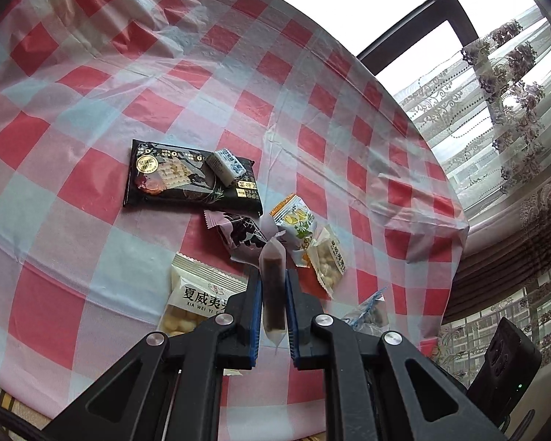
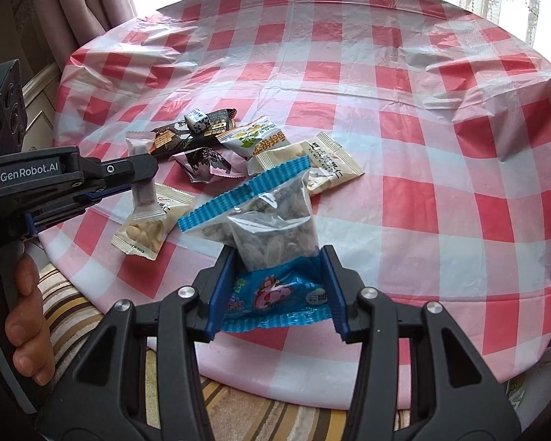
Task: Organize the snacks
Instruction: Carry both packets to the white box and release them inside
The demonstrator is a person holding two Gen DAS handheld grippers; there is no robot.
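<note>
My left gripper [image 1: 272,275] is shut on a clear packet with a brown bar [image 1: 272,290], held upright above the table; it also shows in the right wrist view [image 2: 145,187]. My right gripper [image 2: 277,257] is shut on a blue seed bag [image 2: 272,235], lifted over the near table edge. A pile of snacks lies on the checked cloth: a black cracker pack [image 1: 187,176], a small white candy [image 1: 225,167], a purple wrapper [image 1: 240,235], an orange-white packet [image 1: 294,220] and two nut packets [image 1: 198,301] [image 1: 328,257].
The round table [image 2: 422,147] has a red-and-white checked plastic cloth. Curtains and a window [image 1: 496,92] stand beyond it. A striped cushion [image 2: 238,404] lies below the near edge. A hand [image 2: 25,312] grips the left tool.
</note>
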